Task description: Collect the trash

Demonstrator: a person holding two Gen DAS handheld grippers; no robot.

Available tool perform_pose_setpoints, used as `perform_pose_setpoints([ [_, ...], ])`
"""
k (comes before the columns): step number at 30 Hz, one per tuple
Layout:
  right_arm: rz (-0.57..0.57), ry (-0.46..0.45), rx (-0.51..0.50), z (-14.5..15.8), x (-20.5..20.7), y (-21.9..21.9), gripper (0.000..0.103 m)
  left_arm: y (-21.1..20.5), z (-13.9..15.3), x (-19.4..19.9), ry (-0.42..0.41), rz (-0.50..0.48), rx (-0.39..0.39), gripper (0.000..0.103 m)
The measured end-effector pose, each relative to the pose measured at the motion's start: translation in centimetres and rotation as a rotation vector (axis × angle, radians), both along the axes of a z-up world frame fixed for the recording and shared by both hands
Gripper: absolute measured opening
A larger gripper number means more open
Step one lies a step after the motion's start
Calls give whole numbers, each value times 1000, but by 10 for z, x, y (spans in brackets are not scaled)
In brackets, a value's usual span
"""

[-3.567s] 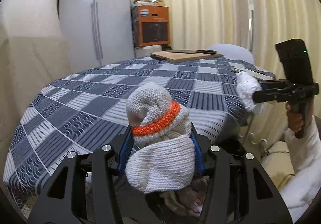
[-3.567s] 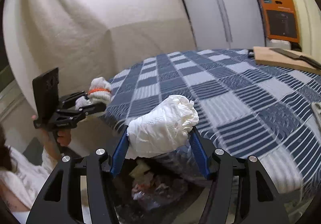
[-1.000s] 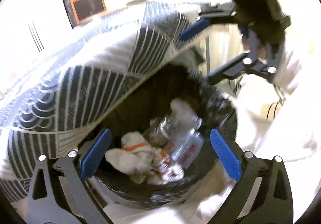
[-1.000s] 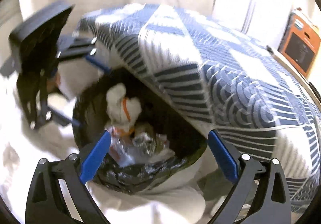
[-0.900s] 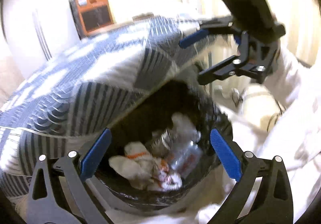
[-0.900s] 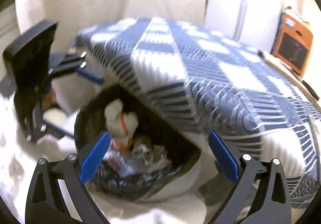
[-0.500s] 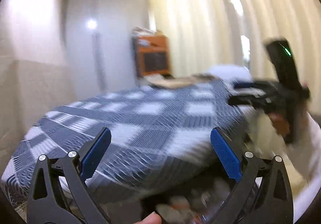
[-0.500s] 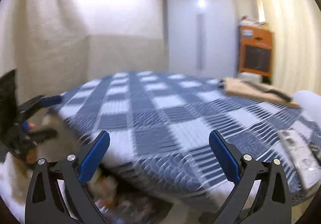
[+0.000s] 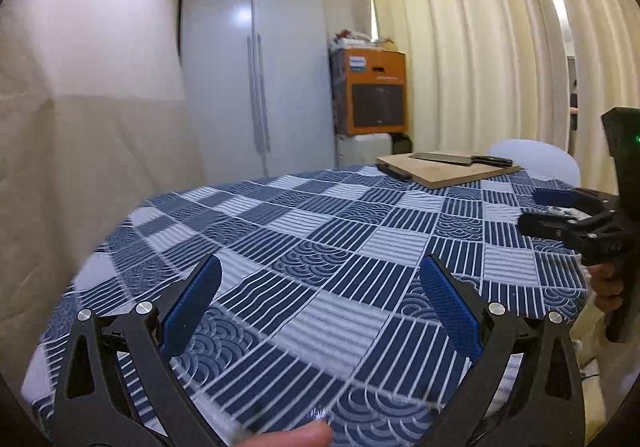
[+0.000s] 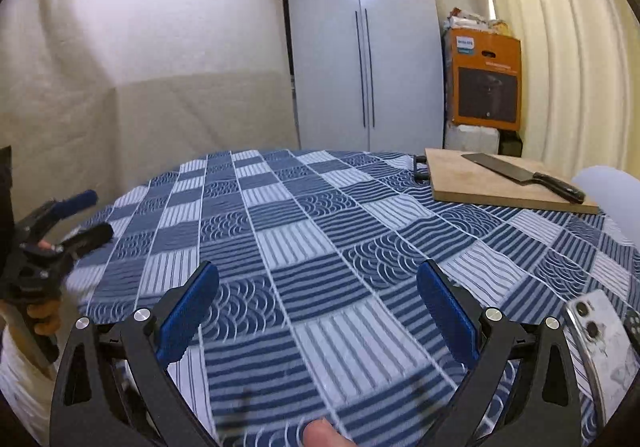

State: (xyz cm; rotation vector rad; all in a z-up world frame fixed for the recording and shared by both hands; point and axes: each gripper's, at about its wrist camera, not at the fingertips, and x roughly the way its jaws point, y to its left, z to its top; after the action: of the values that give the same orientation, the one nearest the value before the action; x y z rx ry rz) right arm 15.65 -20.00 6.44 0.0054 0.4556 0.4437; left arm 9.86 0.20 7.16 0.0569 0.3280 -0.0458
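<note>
Blue-checked tablecloth (image 9: 360,239) fills the gap between both sets of jaws; left gripper (image 9: 320,307) and right gripper (image 10: 316,307) are spread wide, holding nothing. No trash visible. Cutting board (image 10: 492,183) with knife (image 10: 520,171) sits far ahead, phone (image 10: 600,331) just right of the right jaws.

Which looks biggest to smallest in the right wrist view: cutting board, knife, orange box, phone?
As they appear in that view:
1. Cutting board
2. Orange box, close to the board in apparent area, so unsure
3. Phone, near the camera and cut off by the frame edge, so inflated
4. Knife
</note>
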Motion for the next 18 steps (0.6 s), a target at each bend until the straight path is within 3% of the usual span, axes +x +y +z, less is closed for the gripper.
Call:
perform_pose_setpoints([
  [7, 13, 34, -39, -16, 30, 15, 95, 13, -6, 24, 8, 22, -96, 97],
  [11, -8, 2, -56, -15, 30, 15, 95, 9, -14, 34, 32, 29, -71, 97],
  [18, 11, 62, -21, -20, 38, 12, 95, 2, -16, 37, 25, 59, -39, 97],
])
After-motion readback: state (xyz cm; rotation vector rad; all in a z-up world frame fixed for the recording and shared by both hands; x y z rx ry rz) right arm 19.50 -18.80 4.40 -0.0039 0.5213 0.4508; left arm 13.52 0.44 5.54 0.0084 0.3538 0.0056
